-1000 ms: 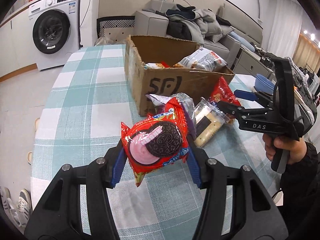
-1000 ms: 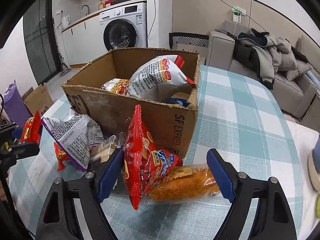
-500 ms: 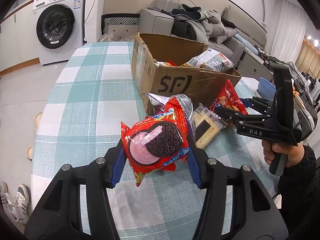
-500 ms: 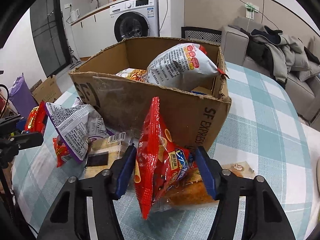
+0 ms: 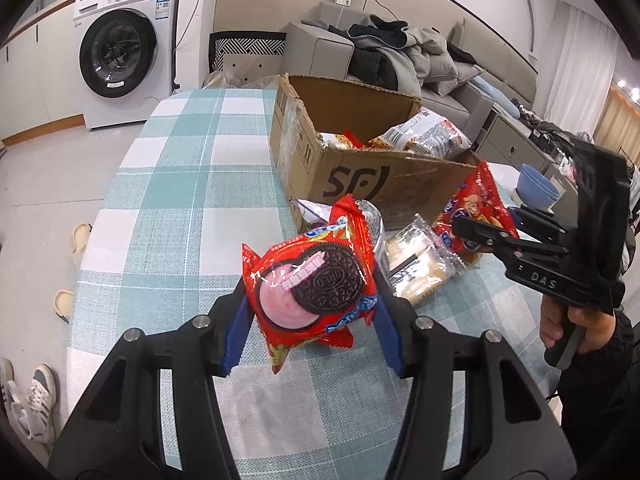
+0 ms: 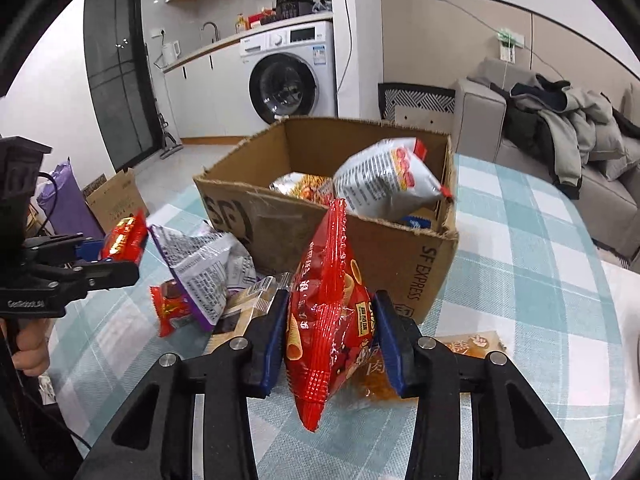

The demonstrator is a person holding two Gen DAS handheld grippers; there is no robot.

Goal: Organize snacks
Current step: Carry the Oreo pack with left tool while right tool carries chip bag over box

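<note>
A red cookie packet (image 5: pixel 312 288) is clamped by the left gripper (image 5: pixel 310 320), a red crisp bag (image 6: pixel 330 308) by the right gripper (image 6: pixel 328 336), both raised near the brown cardboard box (image 6: pixel 352 240), presumably for dropping in.

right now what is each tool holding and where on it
Left tool pinches the Oreo packet by its two side edges. Right tool clamps the red corn-cone snack bag across its lower half.

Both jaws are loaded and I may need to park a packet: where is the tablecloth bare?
Bare checked tablecloth lies left of the cardboard box toward the washing machine, and right of the box toward the sofa. Crowded: the loose packets in front of the box.
</note>
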